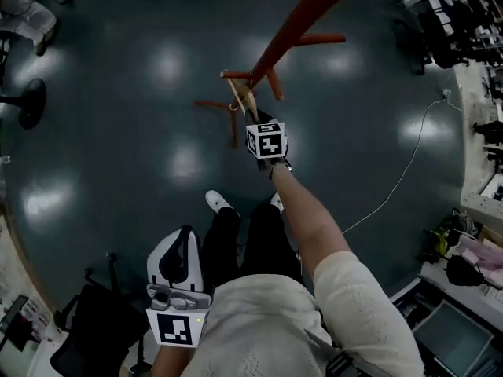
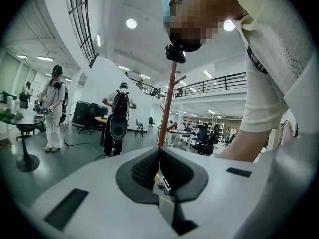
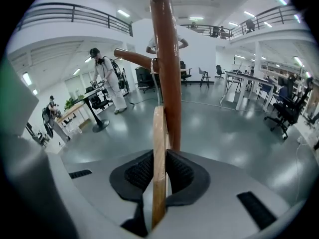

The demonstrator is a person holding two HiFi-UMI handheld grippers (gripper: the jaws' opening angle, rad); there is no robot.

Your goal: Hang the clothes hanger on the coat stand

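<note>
A pale wooden clothes hanger [image 3: 158, 158] stands edge-on between the jaws of my right gripper [image 3: 160, 169], which is shut on it. Its thin wire hook [image 3: 156, 86] rises to a short side peg [image 3: 133, 58] of the red-brown coat stand [image 3: 167, 63], right beside the pole. In the head view my right gripper [image 1: 266, 141] is stretched forward to the coat stand [image 1: 295, 23], with the hanger [image 1: 241, 98] at a peg. My left gripper [image 1: 179, 311] hangs low beside the person's hip, shut with nothing in it; the coat stand pole [image 2: 168, 106] shows far off.
The coat stand's feet [image 1: 224, 107] spread on the dark glossy floor. A white cable [image 1: 401, 175] runs across the floor at right, toward desks [image 1: 479, 171] with clutter. A black office chair [image 1: 98, 324] stands at lower left. People [image 3: 107, 78] stand far off among tables.
</note>
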